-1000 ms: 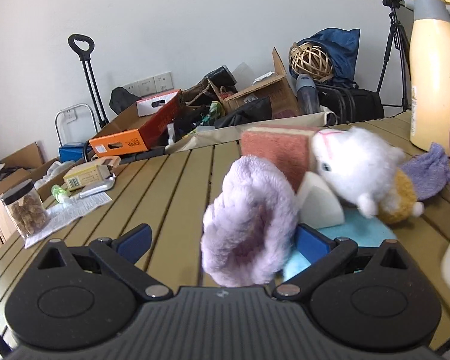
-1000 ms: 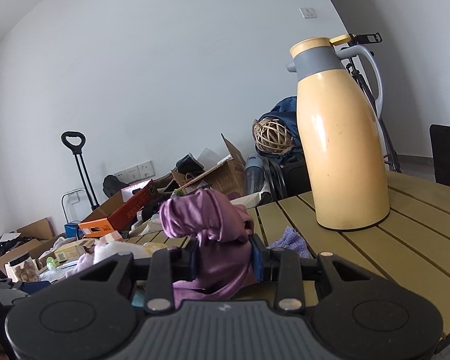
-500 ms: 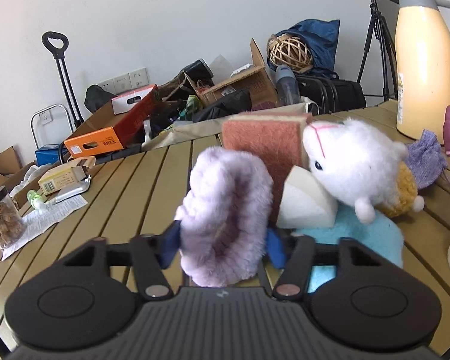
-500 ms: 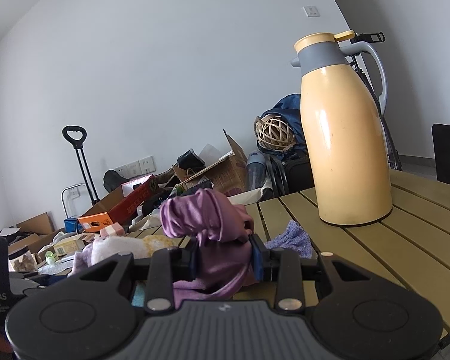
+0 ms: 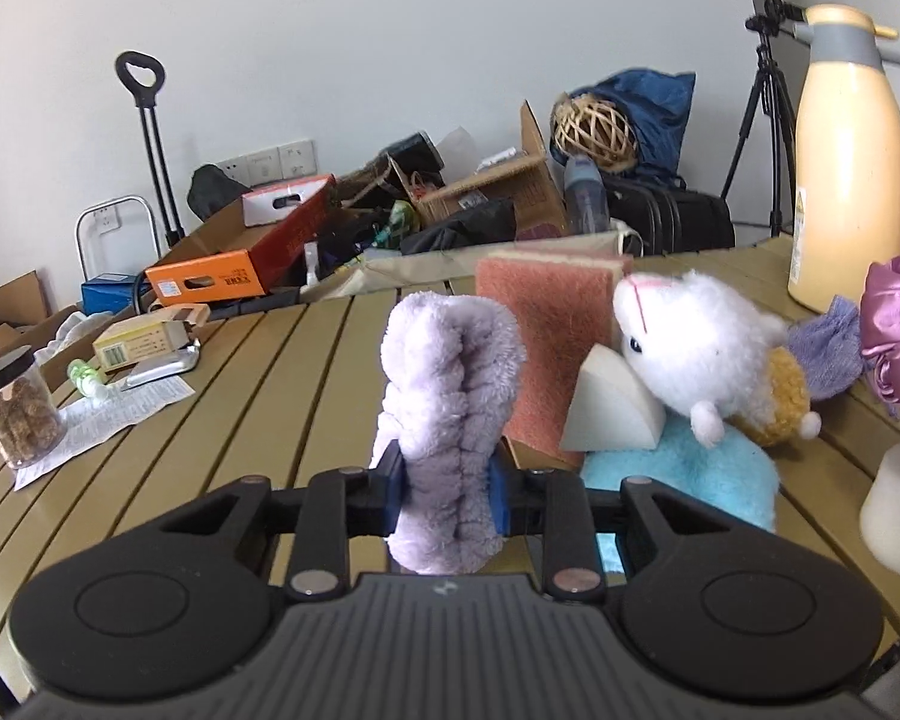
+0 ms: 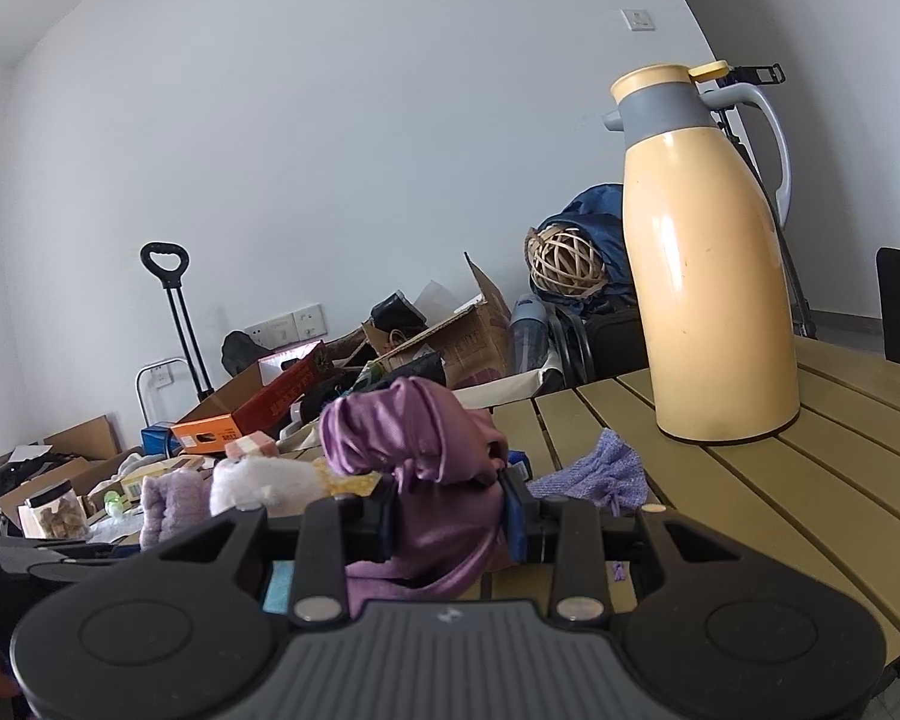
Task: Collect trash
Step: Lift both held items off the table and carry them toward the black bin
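**Both grippers clamped on soft items over the slatted table**

My left gripper (image 5: pixel 447 495) is squeezed onto the fluffy lilac cloth (image 5: pixel 450 396); its jaws have just been closing, and now the blue pads (image 5: pixel 393 495) press into both sides, folding the cloth into an upright roll between them. The cloth stands up out of the jaws over the wooden table (image 5: pixel 270 372).

Just behind it on the right a pink sponge (image 5: pixel 540 330) stands upright. A white foam wedge (image 5: pixel 612 408) leans at its base, touching the white plush toy (image 5: pixel 690 348), which lies over a light blue cloth (image 5: pixel 684 474). A small knitted purple pouch (image 5: pixel 828 348) sits past the plush. The yellow thermos (image 5: pixel 849 174) stands upright at the far right edge.

My right gripper (image 6: pixel 450 513) is clamped on a shiny purple satin bag (image 6: pixel 414 438), which bunches up above the pads and hangs down below them. In the right wrist view the knitted pouch lies just right of it, the thermos well beyond.

Far left on the table: a jar of snacks (image 5: pixel 21 408) on a printed paper sheet (image 5: pixel 108 414), with a small yellow box (image 5: pixel 144 339) near. Whether either item clears the table I can't tell.
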### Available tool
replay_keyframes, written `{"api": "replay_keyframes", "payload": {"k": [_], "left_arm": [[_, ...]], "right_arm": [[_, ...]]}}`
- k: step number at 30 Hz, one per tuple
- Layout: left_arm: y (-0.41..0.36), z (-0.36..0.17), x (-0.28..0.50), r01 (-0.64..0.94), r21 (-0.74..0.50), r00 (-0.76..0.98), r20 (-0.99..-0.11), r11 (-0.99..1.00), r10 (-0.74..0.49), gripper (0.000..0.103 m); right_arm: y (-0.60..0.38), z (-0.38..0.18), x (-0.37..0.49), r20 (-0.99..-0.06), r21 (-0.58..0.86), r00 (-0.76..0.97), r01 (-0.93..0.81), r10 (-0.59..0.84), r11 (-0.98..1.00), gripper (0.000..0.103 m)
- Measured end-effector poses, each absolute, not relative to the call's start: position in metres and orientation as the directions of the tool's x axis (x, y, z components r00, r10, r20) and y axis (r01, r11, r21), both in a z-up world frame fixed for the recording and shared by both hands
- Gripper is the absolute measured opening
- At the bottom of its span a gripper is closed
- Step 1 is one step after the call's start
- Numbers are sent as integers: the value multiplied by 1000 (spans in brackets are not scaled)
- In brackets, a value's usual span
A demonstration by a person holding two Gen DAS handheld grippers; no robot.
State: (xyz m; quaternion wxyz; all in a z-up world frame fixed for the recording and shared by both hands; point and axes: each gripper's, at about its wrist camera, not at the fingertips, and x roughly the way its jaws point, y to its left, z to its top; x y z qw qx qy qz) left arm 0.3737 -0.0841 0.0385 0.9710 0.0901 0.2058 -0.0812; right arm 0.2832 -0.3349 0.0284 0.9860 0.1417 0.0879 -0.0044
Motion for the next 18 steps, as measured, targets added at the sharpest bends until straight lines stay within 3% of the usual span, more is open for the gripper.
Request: {"api": "replay_keyframes", "payload": {"k": [18], "left_arm": [[-69,73,297,208,88,925,-341,974,-167,28]], "right_arm": [[-312,42,238,-155,270,986,-15,58,963,32]]}}
